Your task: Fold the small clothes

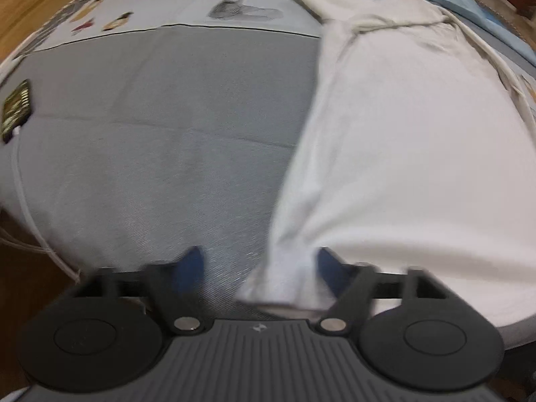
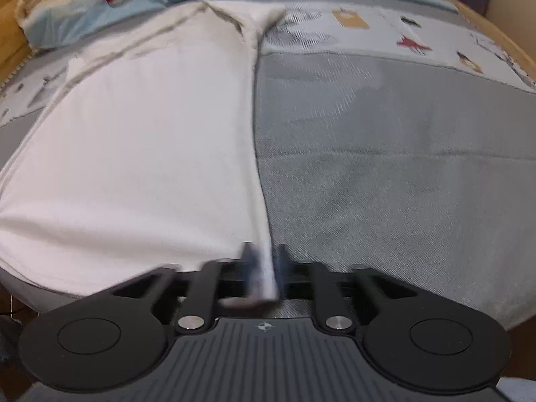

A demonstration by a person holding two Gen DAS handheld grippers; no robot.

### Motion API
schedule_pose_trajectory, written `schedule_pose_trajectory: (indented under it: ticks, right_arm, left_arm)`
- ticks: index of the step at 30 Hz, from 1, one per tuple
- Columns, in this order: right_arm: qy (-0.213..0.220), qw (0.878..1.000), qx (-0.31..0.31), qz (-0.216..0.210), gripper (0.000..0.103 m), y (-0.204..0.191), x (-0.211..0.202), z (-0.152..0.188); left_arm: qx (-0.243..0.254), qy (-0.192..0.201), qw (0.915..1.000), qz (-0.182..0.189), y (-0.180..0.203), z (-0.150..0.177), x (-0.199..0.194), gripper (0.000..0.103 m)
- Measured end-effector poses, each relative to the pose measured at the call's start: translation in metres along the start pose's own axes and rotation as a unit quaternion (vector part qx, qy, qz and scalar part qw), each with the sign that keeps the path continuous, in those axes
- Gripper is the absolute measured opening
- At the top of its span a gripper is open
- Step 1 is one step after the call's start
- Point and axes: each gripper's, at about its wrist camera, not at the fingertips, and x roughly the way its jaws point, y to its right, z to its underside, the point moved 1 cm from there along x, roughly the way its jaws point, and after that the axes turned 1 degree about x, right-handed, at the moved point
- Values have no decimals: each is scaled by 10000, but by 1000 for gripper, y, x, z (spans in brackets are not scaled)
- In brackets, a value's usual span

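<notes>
- The white cotton garment (image 1: 402, 140), seemingly a small shirt, lies flat on the grey woven bed cover (image 1: 160, 140), its collar end toward the pale blue blanket (image 2: 140, 0).
- The left gripper (image 1: 259, 268) has its jaws spread wide; the garment's near corner sits between them against the right finger, and motion blur leaves it unclear whether anything is pinched.
- The right gripper (image 2: 264, 261) is clenched on the garment's near right corner.
- Judging by the long straight edges, the sides may already be folded in; the lengthwise fold appears still to come.
</notes>
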Motion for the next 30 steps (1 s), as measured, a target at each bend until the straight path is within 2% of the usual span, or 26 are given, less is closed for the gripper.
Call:
schedule_pose_trajectory:
  ticks: [1, 3, 5, 7, 8, 11, 13, 15, 16, 18, 20, 24, 27, 29, 30]
  right_arm:
    - [-118, 9999, -30, 72, 61, 1, -4, -3]
    - [105, 9998, -66, 138, 61, 6, -25, -14]
    - [314, 9992, -204, 154, 61, 10, -44, -37]
    - [740, 9961, -396, 268, 62, 8, -61, -74]
    - [990, 9931, -537, 323, 63, 2, -66, -98]
    - [1580, 9834, -827, 339, 63, -18, -59, -169]
    - [1751, 9800, -900, 299, 64, -32, -37, -219]
    - [1833, 9779, -970, 263, 64, -50, -6, -266]
    - [1813, 9786, -942, 246, 64, -60, 13, -289]
    - [1756, 9797, -951, 204, 65, -78, 57, -330]
    - [1670, 9809, -951, 285, 66, -97, 102, -359]
    - [1505, 9802, -1069, 719, 65, -129, 186, -392]
    - [1494, 9776, -1160, 923, 65, -144, 231, -410]
    - [1502, 9756, -1180, 1086, 54, -145, 255, -415]
    - [1433, 9754, -1259, 1105, 40, -144, 266, -417]
  left_arm:
    - [-27, 128, 9999, 63, -5, -2, -8, 82]
    - [-173, 339, 9992, 74, -11, -11, -24, 85]
    - [-420, 710, 9966, 73, -13, -30, -39, 86]
    - [-654, 989, 9928, 147, -7, -55, -46, 89]
    - [-772, 1095, 9907, 220, -1, -69, -46, 94]
    - [-1126, 1536, 9812, 315, 19, -107, -36, 101]
    - [-1235, 1732, 9765, 338, 34, -125, -21, 101]
    - [-1203, 1707, 9773, 364, 46, -136, -1, 101]
    - [-1154, 1627, 9791, 389, 49, -138, 9, 101]
    - [-1068, 1218, 9860, 403, 55, -149, 29, 101]
    - [-934, 1096, 9881, 536, 56, -157, 39, 101]
    - [-796, 1175, 9896, 256, 55, -163, 45, 101]
    - [-770, 1115, 9906, 163, 49, -161, 52, 101]
    - [-786, 971, 9922, 22, 45, -160, 58, 101]
    - [-858, 848, 9927, 23, 42, -161, 63, 101]
